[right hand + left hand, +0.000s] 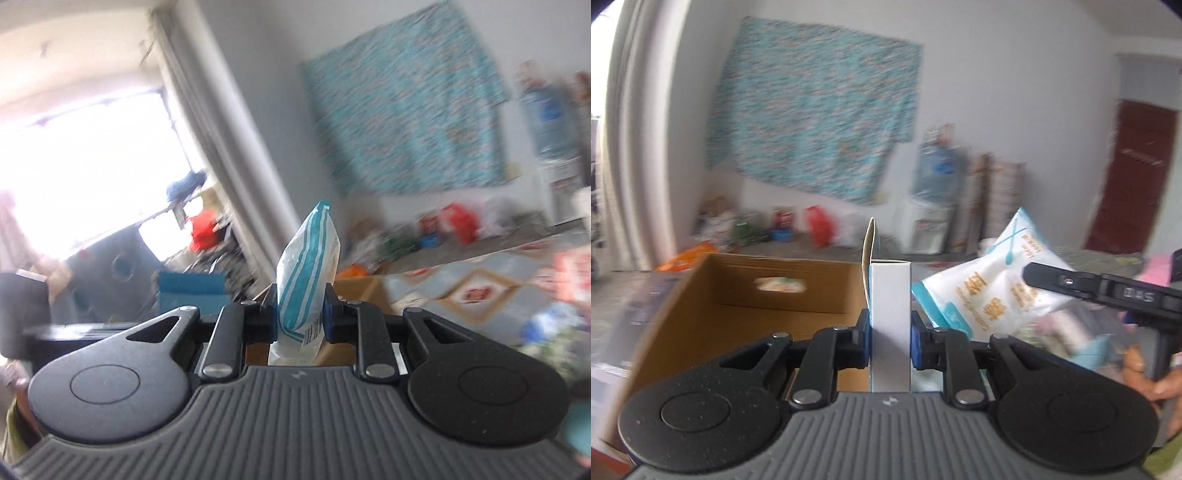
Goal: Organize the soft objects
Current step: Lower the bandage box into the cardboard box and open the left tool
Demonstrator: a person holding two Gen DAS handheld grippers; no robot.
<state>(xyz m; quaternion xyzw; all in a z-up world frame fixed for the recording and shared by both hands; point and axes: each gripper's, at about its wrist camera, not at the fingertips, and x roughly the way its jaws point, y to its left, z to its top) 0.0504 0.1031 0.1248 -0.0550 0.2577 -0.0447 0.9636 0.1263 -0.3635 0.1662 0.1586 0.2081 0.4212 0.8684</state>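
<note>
Above the open cardboard box [746, 295], the left gripper [889, 334] squeezes a small white carton [890, 317] with blue edges. Just beside it, the right gripper [300, 312] pinches a soft white-and-blue wipes pack [308, 280]. A teal patterned cloth [812, 110] hangs on the wall behind.

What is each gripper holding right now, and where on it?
The left gripper clamps a white carton by its two side faces, low down. The right gripper pinches a blue-striped white packet near its lower end.
</note>
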